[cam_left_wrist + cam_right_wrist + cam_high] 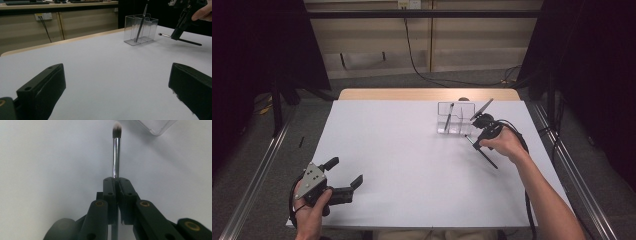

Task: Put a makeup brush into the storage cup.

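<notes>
Right gripper view shows the right gripper (116, 181) clamped on a makeup brush (116, 152), its jaws pressed together around the shiny metal collar, with the dark handle passing back under them.

The brush looks light and stiff: a thin rod with a smooth metal sleeve and a small soft tuft at the tip. Smooth metal is probably slippery, and a grip this far toward the tuft end leaves the long handle free to swing, so the brush could pivot between the pads. A hold nearer the middle of the handle would likely balance better. The bristles are the delicate part and should stay out of the pads.

In the high view the brush (486, 157) lies just beside the clear plastic holder (456, 119), on its near right side, low over the white table (412, 165). Its long axis runs diagonally: the tuft points toward the holder, the handle end toward the person and away from the holder. Whether it touches the table I cannot tell.

A second brush (449, 118) stands tilted in the holder's left compartment.

Well away from the holder, at the near left corner, the left gripper (346, 172) rests with jaws wide apart and nothing between them.
</notes>
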`<state>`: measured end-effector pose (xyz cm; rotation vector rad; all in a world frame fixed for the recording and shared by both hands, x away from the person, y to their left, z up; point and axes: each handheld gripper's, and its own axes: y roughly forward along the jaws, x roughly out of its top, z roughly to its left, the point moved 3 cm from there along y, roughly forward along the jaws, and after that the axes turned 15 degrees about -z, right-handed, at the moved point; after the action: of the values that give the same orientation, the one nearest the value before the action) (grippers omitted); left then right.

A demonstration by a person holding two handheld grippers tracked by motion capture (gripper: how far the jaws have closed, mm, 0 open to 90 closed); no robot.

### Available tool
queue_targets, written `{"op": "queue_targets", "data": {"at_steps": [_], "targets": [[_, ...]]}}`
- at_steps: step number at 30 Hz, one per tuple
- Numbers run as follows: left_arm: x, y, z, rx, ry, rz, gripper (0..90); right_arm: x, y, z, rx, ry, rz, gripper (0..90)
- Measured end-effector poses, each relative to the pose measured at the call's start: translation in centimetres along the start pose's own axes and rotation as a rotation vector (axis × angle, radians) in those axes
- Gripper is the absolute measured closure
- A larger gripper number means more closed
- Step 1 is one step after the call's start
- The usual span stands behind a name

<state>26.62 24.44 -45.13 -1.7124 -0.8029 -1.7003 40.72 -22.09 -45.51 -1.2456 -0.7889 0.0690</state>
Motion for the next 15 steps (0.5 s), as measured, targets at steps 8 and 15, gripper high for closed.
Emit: {"op": "queue_targets", "data": {"at_steps": [8, 15], "targets": [[0.0, 0.0, 0.0, 0.001, 0.000, 0.000, 1.0, -0.4, -0.9, 0.3, 0.015, -0.010, -0.082, 84.9], [0.0, 0.0, 0.0, 0.003, -0.003, 0.000, 1.0, -0.6, -1.7, 0.8, 0.051, -0.014, -0.199, 84.8]]}}
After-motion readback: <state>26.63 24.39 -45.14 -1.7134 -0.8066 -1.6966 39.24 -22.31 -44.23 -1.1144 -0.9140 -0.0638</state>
